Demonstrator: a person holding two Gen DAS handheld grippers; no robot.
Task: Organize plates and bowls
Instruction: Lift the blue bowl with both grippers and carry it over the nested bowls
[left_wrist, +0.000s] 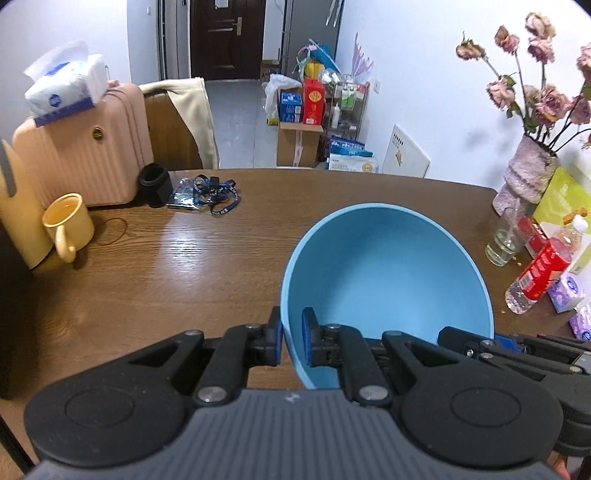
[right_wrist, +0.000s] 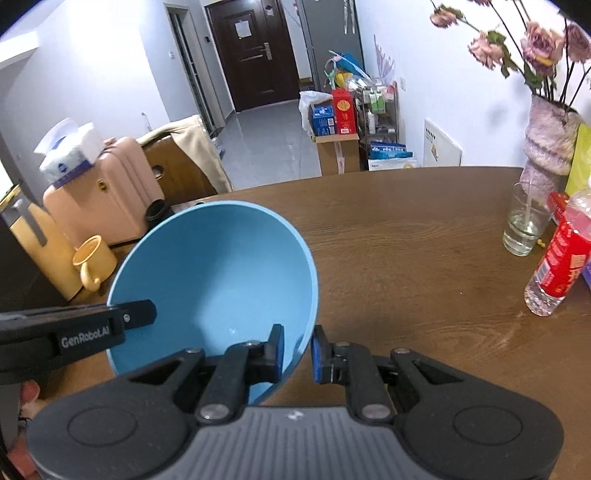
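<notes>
The bowl (left_wrist: 388, 273) hung above the table (left_wrist: 184, 280), its near rim caught between the jaws of the left gripper (left_wrist: 291, 341) on one side and the right gripper (right_wrist: 297, 352) on the other. Left of it stood a mug (left_wrist: 68, 223), with a suitcase (left_wrist: 85, 158) behind. To the right stood a glass (left_wrist: 506, 240), a bottle (left_wrist: 539, 273) and a vase (left_wrist: 528, 173).

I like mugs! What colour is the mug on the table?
Yellow. The mug shows best in the left wrist view.
</notes>
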